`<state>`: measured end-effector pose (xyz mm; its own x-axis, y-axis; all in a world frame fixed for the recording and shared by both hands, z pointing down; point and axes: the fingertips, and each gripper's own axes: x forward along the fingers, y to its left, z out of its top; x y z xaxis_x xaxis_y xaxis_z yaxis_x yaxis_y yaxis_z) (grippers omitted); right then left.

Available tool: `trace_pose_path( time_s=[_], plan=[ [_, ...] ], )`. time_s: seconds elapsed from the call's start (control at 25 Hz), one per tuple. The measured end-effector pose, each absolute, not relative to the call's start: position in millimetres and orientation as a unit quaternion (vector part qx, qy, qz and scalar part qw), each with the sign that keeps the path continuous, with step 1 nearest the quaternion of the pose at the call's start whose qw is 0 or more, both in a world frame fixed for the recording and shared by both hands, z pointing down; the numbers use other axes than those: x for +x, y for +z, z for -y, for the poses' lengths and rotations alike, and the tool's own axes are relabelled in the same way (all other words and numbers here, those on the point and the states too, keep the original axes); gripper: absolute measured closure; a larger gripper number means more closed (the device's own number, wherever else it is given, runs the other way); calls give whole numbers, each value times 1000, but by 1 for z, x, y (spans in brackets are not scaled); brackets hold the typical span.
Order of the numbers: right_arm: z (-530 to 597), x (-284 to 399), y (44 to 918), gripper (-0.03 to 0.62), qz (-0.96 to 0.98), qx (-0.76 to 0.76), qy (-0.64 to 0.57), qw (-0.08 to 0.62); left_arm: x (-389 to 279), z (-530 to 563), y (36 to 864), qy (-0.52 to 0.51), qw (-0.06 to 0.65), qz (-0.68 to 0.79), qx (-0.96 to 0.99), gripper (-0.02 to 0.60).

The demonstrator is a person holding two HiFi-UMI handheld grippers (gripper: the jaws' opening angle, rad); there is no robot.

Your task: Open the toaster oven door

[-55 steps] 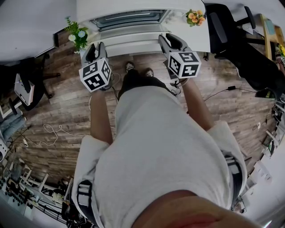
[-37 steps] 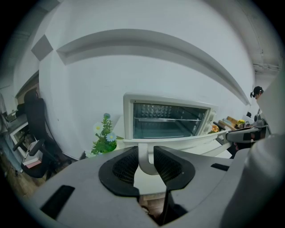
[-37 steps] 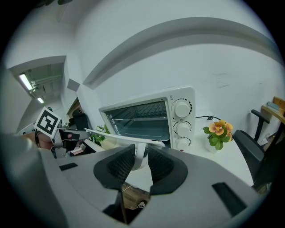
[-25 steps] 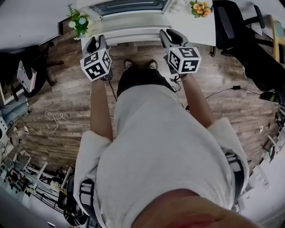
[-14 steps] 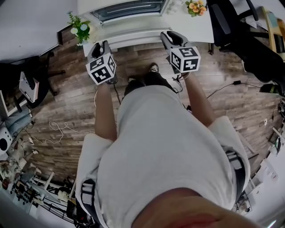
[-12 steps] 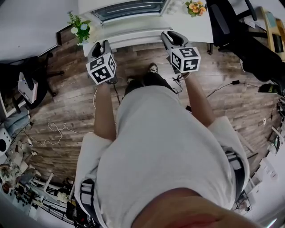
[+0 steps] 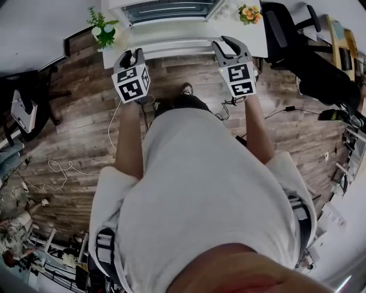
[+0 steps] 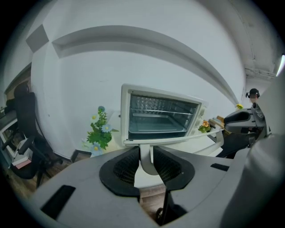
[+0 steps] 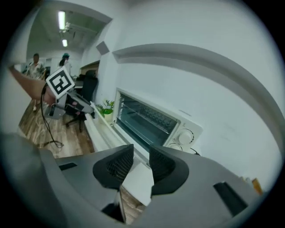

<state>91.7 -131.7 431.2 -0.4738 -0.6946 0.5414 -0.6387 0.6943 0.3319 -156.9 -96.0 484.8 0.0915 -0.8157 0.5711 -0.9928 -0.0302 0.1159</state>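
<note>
**Head view.** The door (image 7: pixel 168 10) lies down with its glass facing up, at the top of the picture. Both grippers are at its front edge, the left gripper (image 7: pixel 131 54) at the left end and the right gripper (image 7: pixel 227 44) at the right end. Compared with the pictures of the last two seconds, not much has moved. The glass faced up then too, and the grippers were at the same edge. The one clear change is at the right gripper, whose jaws now stand wider than half a second ago.

**Left gripper view.** The oven (image 8: pixel 160 116) is open. Its racks show inside, and the door is seen from its edge, about level. The left post of the handle (image 8: pixel 147 158) stands between the pads, and both pads seem to press on it. So this gripper is clamped on the handle.

**Right gripper view.** The jaws are opening. A white piece, which I take for the right end of the handle, shows low between them. A gap shows between the pads above it, and they seem not to press on it any more.

**Meaning for the task.** I judge that the opening itself is done, because the door is fully down. What remains is to let go. The right gripper begins this, while the left one holds the door in place. If the hinge has a spring, the door may rise when the left one also lets go.
</note>
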Motion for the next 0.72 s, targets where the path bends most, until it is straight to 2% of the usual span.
trace_pose_path(
  time_s=[0.16, 0.28, 0.56, 0.72],
  plan=[
    [124, 74, 447, 451, 845, 324, -114, 409, -156, 95, 486, 167, 255, 648, 698, 470],
    [126, 76, 453, 434, 833, 330, -124, 427, -156, 95, 485, 167, 254, 644, 702, 469],
    [137, 93, 466, 413, 850, 374, 4, 371, -156, 92, 489, 175, 253, 639, 705, 469],
    [137, 93, 469, 410, 852, 379, 11, 361, -156, 91, 493, 178, 258, 635, 706, 469]
  ],
)
